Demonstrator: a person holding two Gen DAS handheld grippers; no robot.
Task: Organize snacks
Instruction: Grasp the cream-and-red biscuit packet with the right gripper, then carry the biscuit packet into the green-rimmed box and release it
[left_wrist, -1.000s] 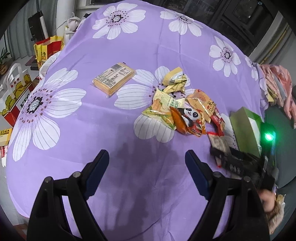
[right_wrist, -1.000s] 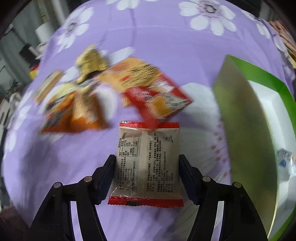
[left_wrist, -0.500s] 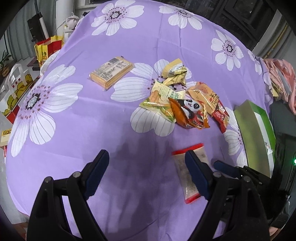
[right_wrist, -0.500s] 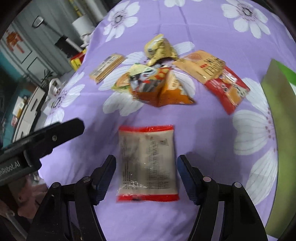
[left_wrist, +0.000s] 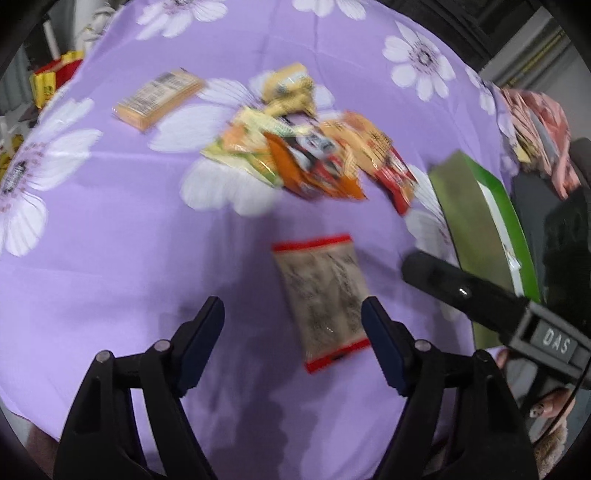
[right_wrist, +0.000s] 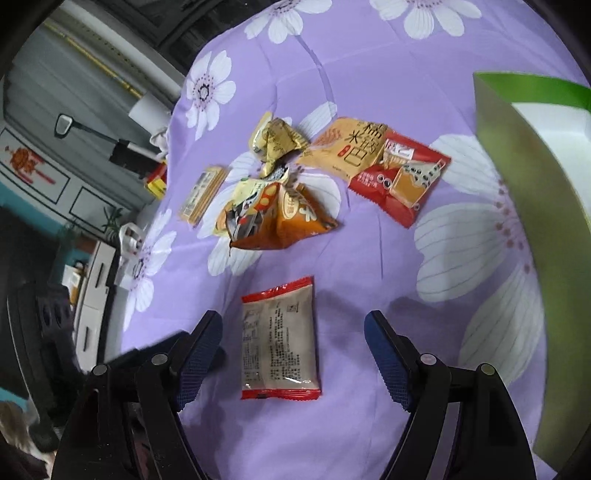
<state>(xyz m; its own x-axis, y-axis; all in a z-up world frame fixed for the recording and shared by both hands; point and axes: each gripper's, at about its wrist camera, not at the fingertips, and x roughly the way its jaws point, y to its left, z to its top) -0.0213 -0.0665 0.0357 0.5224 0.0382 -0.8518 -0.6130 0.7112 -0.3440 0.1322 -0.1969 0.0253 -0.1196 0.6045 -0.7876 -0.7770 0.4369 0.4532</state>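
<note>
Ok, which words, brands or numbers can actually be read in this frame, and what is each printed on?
"DAS": white letters on the right gripper body, seen from the left wrist.
"米" among large Chinese characters on the tan snack packet; the other characters are not read with certainty.
Fine print on the red-edged packet: too small.
Barcode label on the cracker pack: blurred.

Each wrist camera sits behind its own jaws and looks steeply down along them at the purple flowered cloth (left_wrist: 110, 229), from close range. Both views share the red-edged packet (right_wrist: 279, 341) lying between the jaws, the snack pile (right_wrist: 280, 206) beyond the tips, and the green box (left_wrist: 480, 221) right of them.
</note>
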